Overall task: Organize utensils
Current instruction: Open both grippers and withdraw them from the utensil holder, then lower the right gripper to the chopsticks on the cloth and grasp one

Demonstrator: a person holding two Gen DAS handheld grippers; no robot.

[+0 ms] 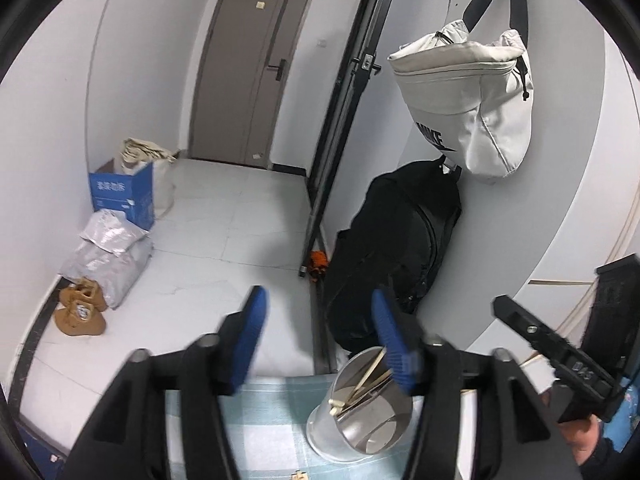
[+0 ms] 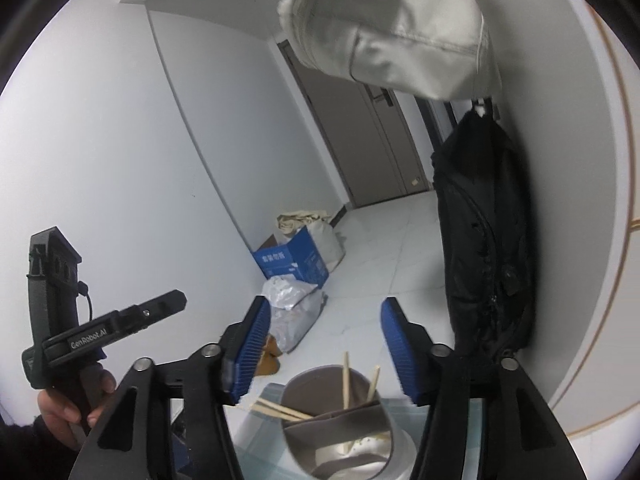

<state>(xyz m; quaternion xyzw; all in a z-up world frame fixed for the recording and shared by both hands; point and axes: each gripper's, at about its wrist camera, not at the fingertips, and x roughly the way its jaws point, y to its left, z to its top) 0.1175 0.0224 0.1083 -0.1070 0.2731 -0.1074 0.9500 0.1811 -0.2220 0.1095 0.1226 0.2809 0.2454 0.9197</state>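
Chopsticks (image 2: 347,380) in holder (image 2: 340,432) below open right claw (image 2: 324,344)

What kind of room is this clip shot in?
Most likely a home entryway or hallway: a closed grey door at the end of a white tiled floor, bags hung on the wall, shoes and parcels left along the side.

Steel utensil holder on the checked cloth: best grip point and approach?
Take the utensil holder by its rim on the side clear of the chopsticks, coming from above: one jaw inside, one outside. It stands upright and open-topped; its wall looks too wide to span.
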